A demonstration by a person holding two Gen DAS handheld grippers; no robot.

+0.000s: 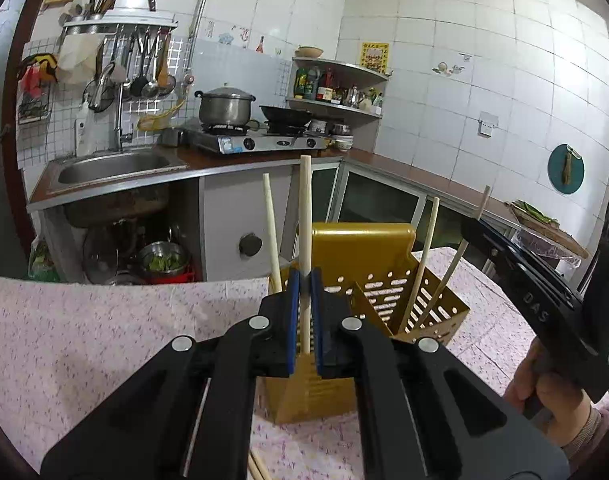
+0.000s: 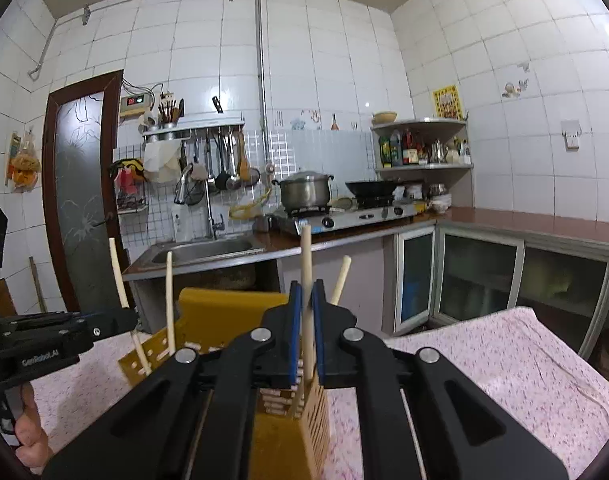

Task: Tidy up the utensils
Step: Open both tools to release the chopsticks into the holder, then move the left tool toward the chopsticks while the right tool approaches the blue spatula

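A gold slotted utensil holder [image 1: 368, 280] stands on the pink cloth table; it also shows in the right wrist view [image 2: 232, 304]. My left gripper [image 1: 304, 284] is shut on an upright pale chopstick [image 1: 305, 208] above the holder's near compartment. My right gripper [image 2: 306, 296] is shut on another upright chopstick [image 2: 306, 256] whose lower end is inside the holder. Several chopsticks [image 1: 422, 256] stand in the holder. The right gripper's body [image 1: 536, 280] appears at the right of the left view, the left gripper's body [image 2: 56, 336] at the left of the right view.
The pink floral tablecloth [image 1: 104, 340] covers the table. Loose chopstick ends [image 1: 258, 466] lie on it under my left gripper. Behind are a sink [image 1: 112, 168], a stove with a pot [image 1: 224, 108] and wok, and counter cabinets [image 2: 480, 276].
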